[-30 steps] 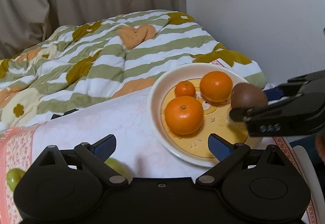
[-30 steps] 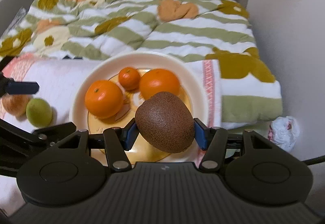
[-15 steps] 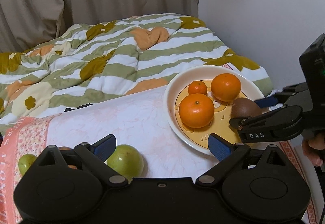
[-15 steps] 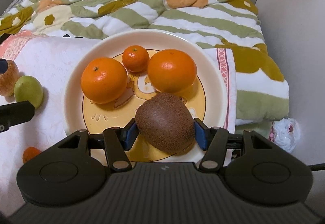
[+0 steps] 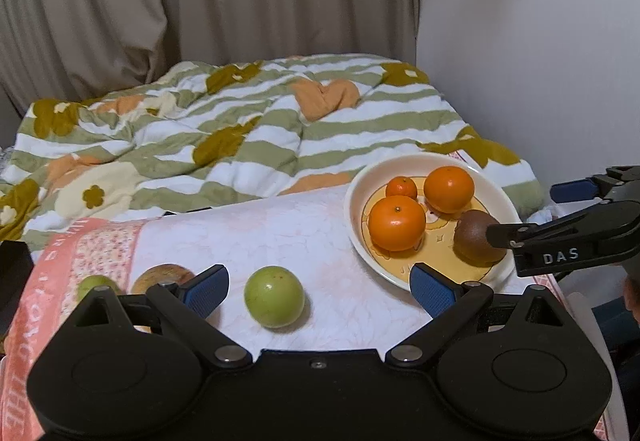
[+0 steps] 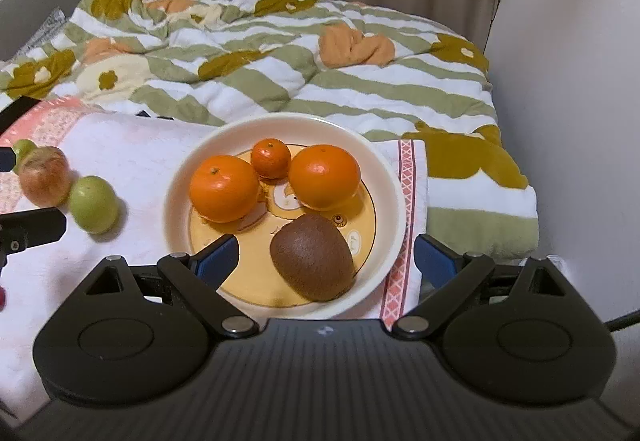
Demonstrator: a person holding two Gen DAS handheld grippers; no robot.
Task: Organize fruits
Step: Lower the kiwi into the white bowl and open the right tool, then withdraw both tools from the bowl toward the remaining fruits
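Lying on its side, the kiwi (image 6: 313,258) rests in the near right part of the plate (image 6: 384,177), free between the wide-spread fingers of the right hand-held gripper (image 6: 326,257), touched by neither pad. 3 oranges share the plate: a large orange (image 6: 224,188), a small mandarin (image 6: 271,158) and another large orange (image 6: 324,177). Left of the plate, on the white towel (image 5: 280,225) covering the bed, sit a green fruit (image 5: 274,297), a reddish apple (image 6: 44,181) and a second green fruit (image 5: 94,283). Just above the green fruit, the left hand-held gripper (image 5: 320,291) is wide and holds nothing. A striped floral quilt (image 5: 240,137) lies behind.
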